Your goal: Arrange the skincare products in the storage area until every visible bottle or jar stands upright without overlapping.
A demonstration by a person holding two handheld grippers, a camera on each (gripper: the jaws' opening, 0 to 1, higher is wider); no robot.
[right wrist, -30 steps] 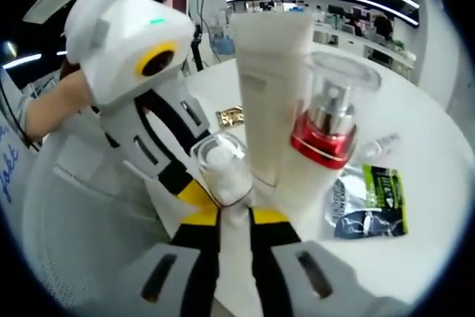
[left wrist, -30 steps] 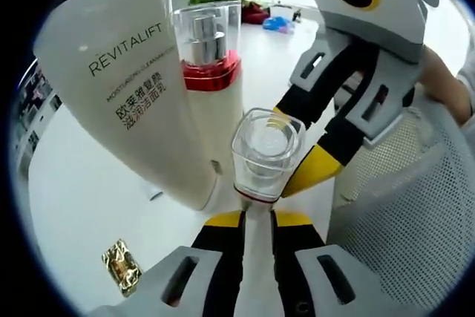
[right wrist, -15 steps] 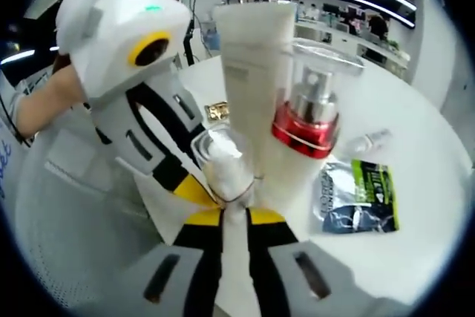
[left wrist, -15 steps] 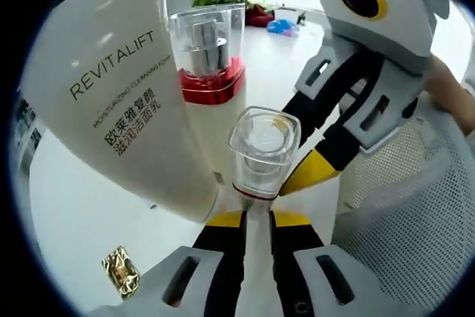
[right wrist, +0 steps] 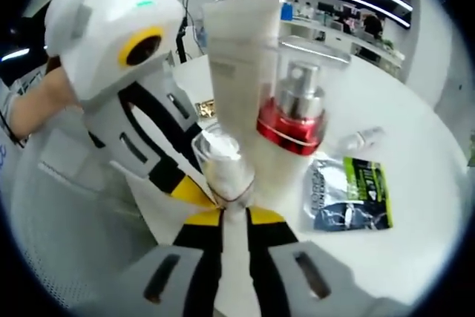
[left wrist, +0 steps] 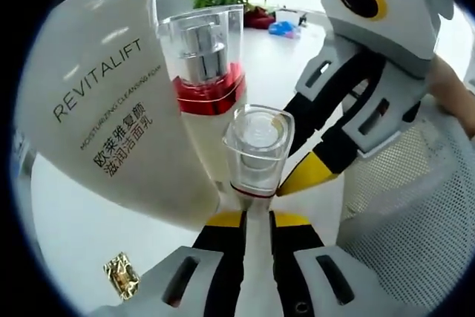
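From my left gripper view, the small clear-capped bottle point(left wrist: 254, 155) has its body hidden below the cap between my fingers point(left wrist: 223, 222), so I cannot tell where it rests. The white tube point(left wrist: 111, 102) runs off the upper left edge, its cap end out of sight (only the printed face shows). It also covers one side of the red-collared pump bottle point(left wrist: 204, 72), whose base I cannot see. In my right gripper view, print on the foil sachet point(right wrist: 347, 194) is too small to read, and the gold packet point(right wrist: 205, 109) sits half-hidden behind the tube.
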